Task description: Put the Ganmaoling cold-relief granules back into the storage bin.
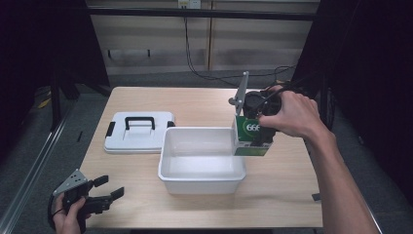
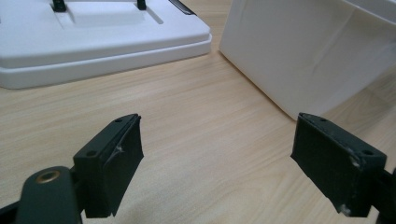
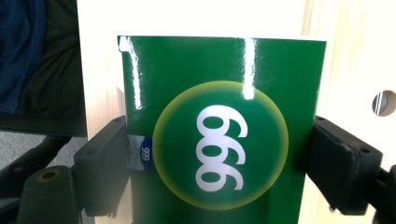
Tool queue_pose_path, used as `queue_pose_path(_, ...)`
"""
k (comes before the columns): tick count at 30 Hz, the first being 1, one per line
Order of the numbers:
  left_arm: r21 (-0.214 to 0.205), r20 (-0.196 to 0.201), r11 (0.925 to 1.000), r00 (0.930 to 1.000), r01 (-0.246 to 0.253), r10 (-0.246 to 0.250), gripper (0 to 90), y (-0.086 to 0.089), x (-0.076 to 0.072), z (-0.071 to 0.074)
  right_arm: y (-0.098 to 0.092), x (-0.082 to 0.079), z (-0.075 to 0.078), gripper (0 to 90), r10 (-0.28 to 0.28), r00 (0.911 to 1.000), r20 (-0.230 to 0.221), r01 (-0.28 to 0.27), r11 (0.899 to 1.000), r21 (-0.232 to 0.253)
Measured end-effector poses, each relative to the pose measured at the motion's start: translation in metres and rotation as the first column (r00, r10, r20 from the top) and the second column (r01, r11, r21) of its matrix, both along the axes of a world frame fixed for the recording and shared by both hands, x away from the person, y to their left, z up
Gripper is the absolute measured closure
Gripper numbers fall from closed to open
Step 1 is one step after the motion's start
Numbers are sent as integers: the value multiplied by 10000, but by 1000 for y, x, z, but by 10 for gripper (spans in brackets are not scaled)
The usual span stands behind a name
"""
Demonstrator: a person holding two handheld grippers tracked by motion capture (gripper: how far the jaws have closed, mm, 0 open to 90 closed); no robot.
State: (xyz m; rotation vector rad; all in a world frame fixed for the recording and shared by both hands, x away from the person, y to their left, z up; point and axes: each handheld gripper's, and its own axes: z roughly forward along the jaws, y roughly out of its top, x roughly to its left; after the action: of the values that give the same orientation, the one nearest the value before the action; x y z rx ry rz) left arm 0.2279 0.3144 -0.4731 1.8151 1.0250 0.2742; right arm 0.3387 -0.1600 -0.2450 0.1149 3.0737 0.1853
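Note:
A green box (image 1: 247,142) with a white number in a yellow circle hangs above the right rim of the white bin (image 1: 202,181). My right gripper (image 1: 261,130) is shut on it from above, with a hand around the gripper. In the right gripper view the green box (image 3: 219,93) sits between both jaws of the right gripper (image 3: 219,172), pressed on its two sides. My left gripper (image 1: 108,188) rests at the table's front left corner, open and holding nothing. In the left gripper view the left gripper (image 2: 217,163) stands wide open over bare wood.
The bin's white lid (image 1: 139,132) with a black handle lies flat left of the bin. The bin's wall (image 2: 308,56) and the lid (image 2: 93,42) lie ahead of the left gripper. The wooden table (image 1: 282,195) has bare room at front and right.

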Motion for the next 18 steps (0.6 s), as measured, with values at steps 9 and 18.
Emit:
queue_pose_path(9,-26,11,10000,10000,30,-30,158,0,0,0,30,7,-1,158,349,9993,-160,-352,9991,-224)
queue_pose_path(18,21,18,10000,10000,50,-50,159,0,0,0,50,12,-5,158,536,9982,-269,-543,9982,-247)
